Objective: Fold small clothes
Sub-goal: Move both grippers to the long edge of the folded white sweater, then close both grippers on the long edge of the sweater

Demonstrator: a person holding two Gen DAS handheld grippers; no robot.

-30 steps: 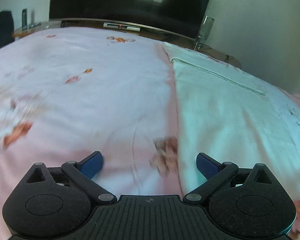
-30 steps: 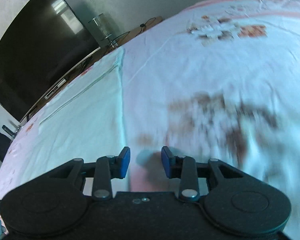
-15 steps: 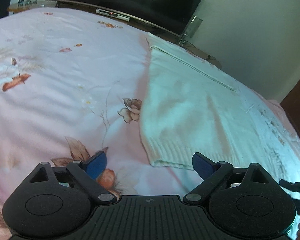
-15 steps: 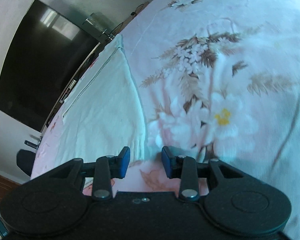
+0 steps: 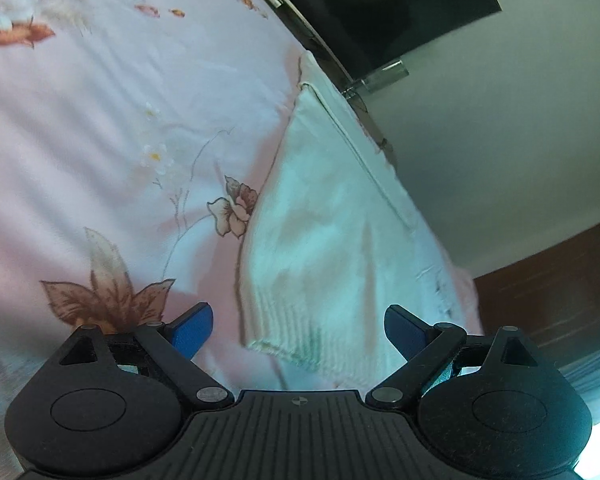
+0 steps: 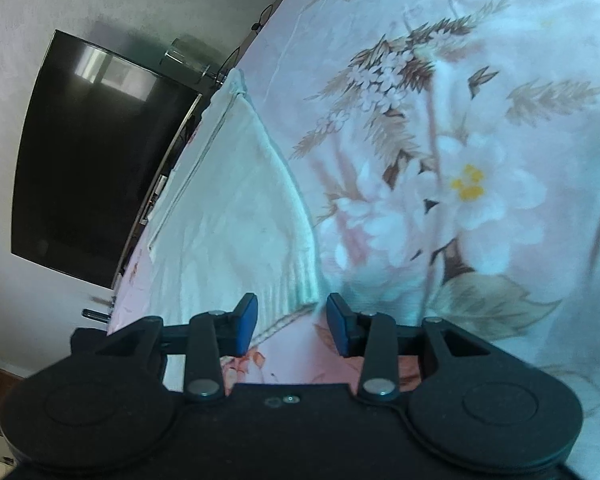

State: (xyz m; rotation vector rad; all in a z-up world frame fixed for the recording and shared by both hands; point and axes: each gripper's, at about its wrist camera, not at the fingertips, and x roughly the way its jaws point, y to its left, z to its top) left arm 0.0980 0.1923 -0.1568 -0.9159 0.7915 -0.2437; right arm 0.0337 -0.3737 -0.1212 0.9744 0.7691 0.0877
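1 white knitted garment (image 5: pixel 332 240) lies flat on 1 pink floral bedsheet (image 5: pixel 100 120), and 2 tongs look down on it. Seen from the left gripper (image 5: pixel 298 330), whose blue-padded jaws are spread wide with nothing between them, the garment's ribbed hem lies just ahead of the gap, its near corner closer to the left pad, and the cloth runs away toward the far edge of the sheet. Seen from the right gripper (image 6: pixel 292 322), the garment (image 6: pixel 236 216) lies ahead and to the left, its ribbed corner just beyond the gap between the jaws; these jaws stand narrower but apart, gripping nothing. The knit is soft with a raised seam line along its length; the sheet is smooth, printed with brown leaves and pale blossoms. Beyond the garment, 1 dark flat television (image 6: pixel 92 152) hangs on a pale wall.
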